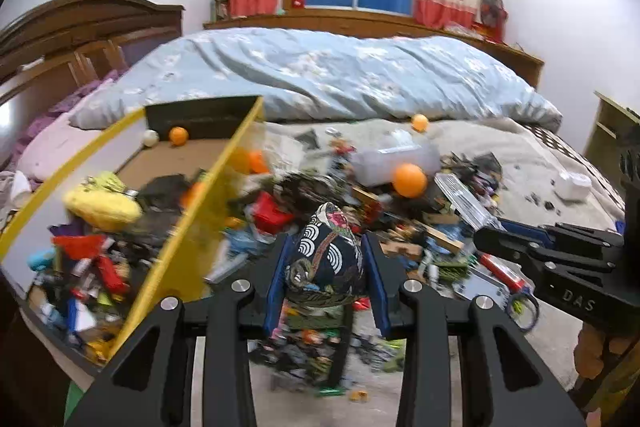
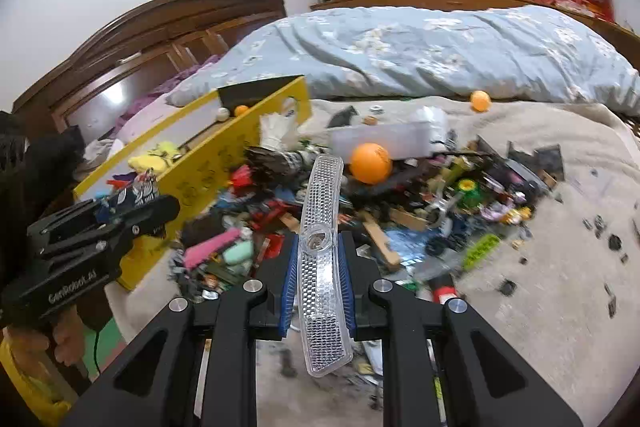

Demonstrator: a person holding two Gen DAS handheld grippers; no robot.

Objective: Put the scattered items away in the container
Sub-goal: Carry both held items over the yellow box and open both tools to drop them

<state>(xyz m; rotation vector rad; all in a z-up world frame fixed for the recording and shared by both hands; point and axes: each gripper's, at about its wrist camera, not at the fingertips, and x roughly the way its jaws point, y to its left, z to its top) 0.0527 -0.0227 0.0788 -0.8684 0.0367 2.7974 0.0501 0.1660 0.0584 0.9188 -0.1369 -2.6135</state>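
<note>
My left gripper is shut on a dark patterned cloth pouch, held above the bed just right of the yellow-walled cardboard box. It also shows in the right wrist view beside the box wall. My right gripper is shut on a long clear ribbed plastic reflector, held upright over the pile of scattered small items. The right gripper shows at the right of the left wrist view. The box holds a yellow plush, balls and several small toys.
Orange balls and a clear plastic tub lie in the pile on the beige sheet. A blue quilt lies behind. The wooden headboard stands at left. Small dark bits are scattered at right.
</note>
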